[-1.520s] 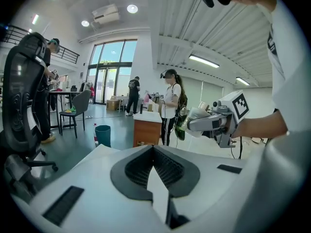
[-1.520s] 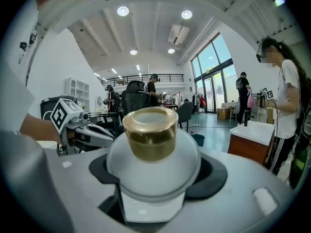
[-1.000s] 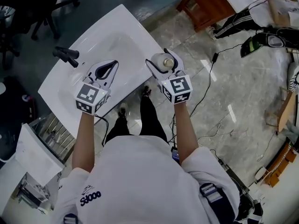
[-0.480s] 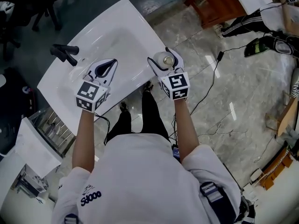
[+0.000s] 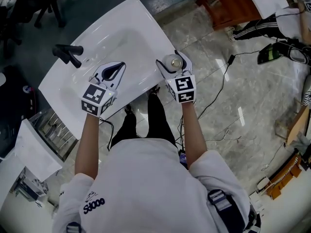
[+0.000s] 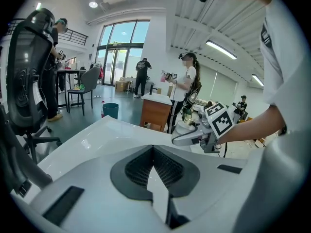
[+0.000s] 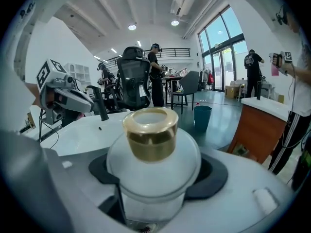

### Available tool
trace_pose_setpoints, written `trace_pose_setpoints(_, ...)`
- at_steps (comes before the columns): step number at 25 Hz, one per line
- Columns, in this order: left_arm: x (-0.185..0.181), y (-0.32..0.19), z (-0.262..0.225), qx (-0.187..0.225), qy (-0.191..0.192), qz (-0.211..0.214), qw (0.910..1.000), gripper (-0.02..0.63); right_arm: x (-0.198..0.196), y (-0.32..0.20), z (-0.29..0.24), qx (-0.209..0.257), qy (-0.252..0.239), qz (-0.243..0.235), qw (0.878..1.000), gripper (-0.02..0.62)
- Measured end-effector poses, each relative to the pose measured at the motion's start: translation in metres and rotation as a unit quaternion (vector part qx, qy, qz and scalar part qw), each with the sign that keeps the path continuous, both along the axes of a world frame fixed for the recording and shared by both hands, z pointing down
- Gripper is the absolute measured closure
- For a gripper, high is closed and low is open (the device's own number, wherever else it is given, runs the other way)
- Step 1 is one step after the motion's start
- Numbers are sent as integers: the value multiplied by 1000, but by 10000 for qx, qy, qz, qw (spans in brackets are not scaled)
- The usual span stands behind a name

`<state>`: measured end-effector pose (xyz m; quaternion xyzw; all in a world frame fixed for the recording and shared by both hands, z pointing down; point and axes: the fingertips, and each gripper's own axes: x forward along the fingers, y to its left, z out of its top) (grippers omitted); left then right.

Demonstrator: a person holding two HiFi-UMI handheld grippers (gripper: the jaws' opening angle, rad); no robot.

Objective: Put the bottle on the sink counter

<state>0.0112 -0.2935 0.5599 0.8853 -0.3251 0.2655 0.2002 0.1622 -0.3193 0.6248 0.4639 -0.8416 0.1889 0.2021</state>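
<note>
A frosted white bottle [image 7: 153, 161] with a gold cap [image 7: 150, 132] stands upright between the jaws of my right gripper [image 7: 155, 178], which is shut on it. In the head view the bottle [image 5: 171, 62] and right gripper [image 5: 173, 62] hang over the near right edge of the white sink counter [image 5: 141, 28]. My left gripper [image 5: 112, 70] hovers over the basin's front part, its jaws shut with nothing between them. In the left gripper view the left gripper [image 6: 154, 166] shows its pads meeting, and the right gripper [image 6: 204, 130] is off to the right.
A black faucet [image 5: 68, 55] stands at the sink's far left. A black office chair [image 7: 133, 76] is behind the sink. A wooden cabinet [image 5: 226, 4] and cables [image 5: 221, 81] lie on the floor to the right. People stand in the background.
Both grippers have sunk a little toward the sink, the right one still holding the bottle. The jaws have not changed.
</note>
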Motion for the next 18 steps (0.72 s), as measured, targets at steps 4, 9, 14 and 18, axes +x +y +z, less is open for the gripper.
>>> trace_pose_setpoints(4,0,-1,2,-36,23,-29,10000,601,-1,1,7,-87,35,-27,10000,242)
trace_pose_setpoints(9,-1,1,3,-93,74,-102,9999,601,0,4,13,-112,211,-59,9997,242)
trace_pose_setpoints(14,-2,4,4,-116,118,-145,9998,601,2,6,18,-100,312,-21,9995,241)
trace_pose_setpoints(18,-3,6,5,-151,169,-198,9995,601,-1,5,16,-7,376,-63,9993,241)
